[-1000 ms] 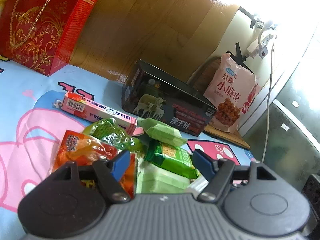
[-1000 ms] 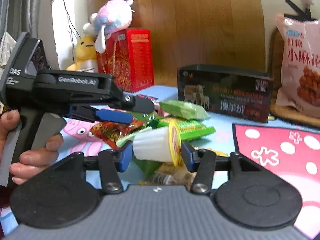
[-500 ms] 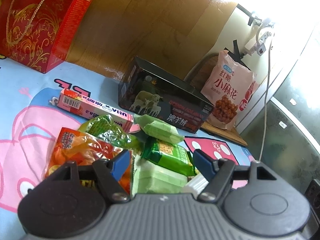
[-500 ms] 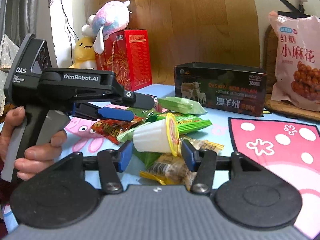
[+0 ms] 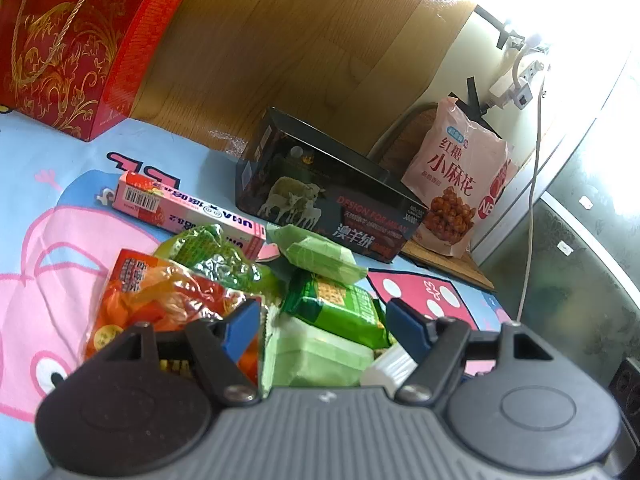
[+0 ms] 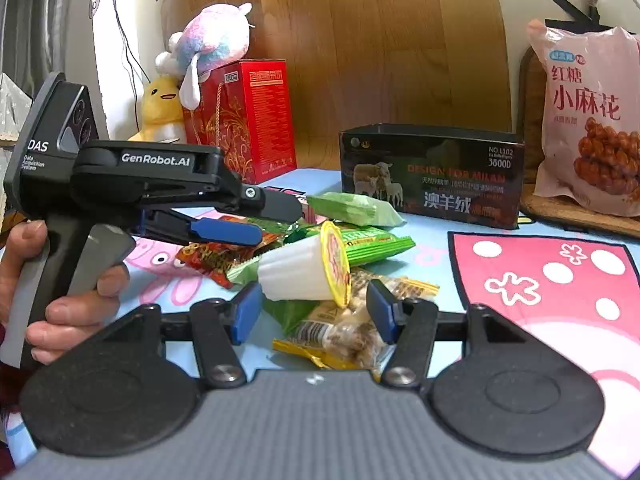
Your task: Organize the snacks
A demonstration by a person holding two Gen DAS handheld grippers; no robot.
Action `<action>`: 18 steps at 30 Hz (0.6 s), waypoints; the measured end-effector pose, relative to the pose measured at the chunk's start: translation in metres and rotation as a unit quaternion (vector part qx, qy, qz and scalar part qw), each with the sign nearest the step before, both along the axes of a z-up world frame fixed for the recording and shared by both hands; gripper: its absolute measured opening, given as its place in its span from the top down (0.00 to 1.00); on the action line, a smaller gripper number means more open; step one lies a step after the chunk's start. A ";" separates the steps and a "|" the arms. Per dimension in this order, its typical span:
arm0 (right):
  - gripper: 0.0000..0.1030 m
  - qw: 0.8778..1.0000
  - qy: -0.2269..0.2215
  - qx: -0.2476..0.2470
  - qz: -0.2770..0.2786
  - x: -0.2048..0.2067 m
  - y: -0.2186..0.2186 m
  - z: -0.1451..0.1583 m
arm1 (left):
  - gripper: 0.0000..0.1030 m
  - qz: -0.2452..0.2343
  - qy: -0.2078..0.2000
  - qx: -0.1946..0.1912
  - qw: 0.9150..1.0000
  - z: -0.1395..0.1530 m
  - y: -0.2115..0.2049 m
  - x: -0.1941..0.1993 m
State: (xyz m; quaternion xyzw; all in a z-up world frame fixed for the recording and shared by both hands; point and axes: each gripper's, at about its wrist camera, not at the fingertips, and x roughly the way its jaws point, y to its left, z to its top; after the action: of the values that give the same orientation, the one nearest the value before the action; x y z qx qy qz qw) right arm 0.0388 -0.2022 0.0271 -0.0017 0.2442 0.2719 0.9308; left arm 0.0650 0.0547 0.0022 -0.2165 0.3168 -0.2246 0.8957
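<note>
A heap of snack packets lies on the blue cartoon cloth (image 5: 60, 208). On top lies a white jelly cup (image 6: 300, 276) on its side, with a yellow lid. My right gripper (image 6: 314, 306) is open, and the cup lies between its blue pads with a small gap at the lid side. Under the cup is a clear packet of nuts (image 6: 344, 332). My left gripper (image 5: 324, 320) hovers open over green packets (image 5: 340, 304) and an orange-red packet (image 5: 160, 300). From the right wrist view the left gripper (image 6: 240, 220) is seen side-on, held by a hand (image 6: 68, 312).
An open black box (image 5: 332, 200) stands behind the heap, with a pink snack bag (image 5: 460, 192) to its right on a woven mat. A long pink box (image 5: 188, 212) lies at the heap's left. A red gift box (image 6: 248, 120) and plush toys (image 6: 212, 44) stand at the far left.
The right gripper's pads have parted slightly from the white cup, which stays on the heap. The left gripper has hardly moved.
</note>
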 end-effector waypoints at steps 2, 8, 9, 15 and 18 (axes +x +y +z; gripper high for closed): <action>0.41 1.000 0.000 -0.001 0.000 0.000 0.000 0.000 | 0.31 0.001 0.001 -0.001 1.000 0.000 0.000 0.000; 0.41 1.000 0.000 -0.001 0.000 0.000 0.000 0.000 | 0.31 0.001 0.004 -0.002 1.000 -0.001 0.001 0.000; 0.41 1.000 0.000 -0.001 0.000 0.000 0.000 0.000 | 0.31 0.001 0.004 -0.002 1.000 -0.001 0.001 0.000; 0.41 1.000 0.000 -0.001 -0.001 0.000 0.000 0.000 | 0.31 0.001 0.004 -0.002 1.000 0.000 0.001 0.000; 0.41 1.000 0.001 -0.001 -0.001 0.000 0.000 0.000 | 0.31 0.000 0.003 -0.002 1.000 0.000 0.001 0.000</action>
State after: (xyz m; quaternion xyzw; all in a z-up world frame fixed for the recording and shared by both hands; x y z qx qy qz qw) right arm 0.0386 -0.2025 0.0274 -0.0020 0.2449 0.2711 0.9309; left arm 0.0650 0.0553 0.0017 -0.2194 0.3192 -0.2246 0.8942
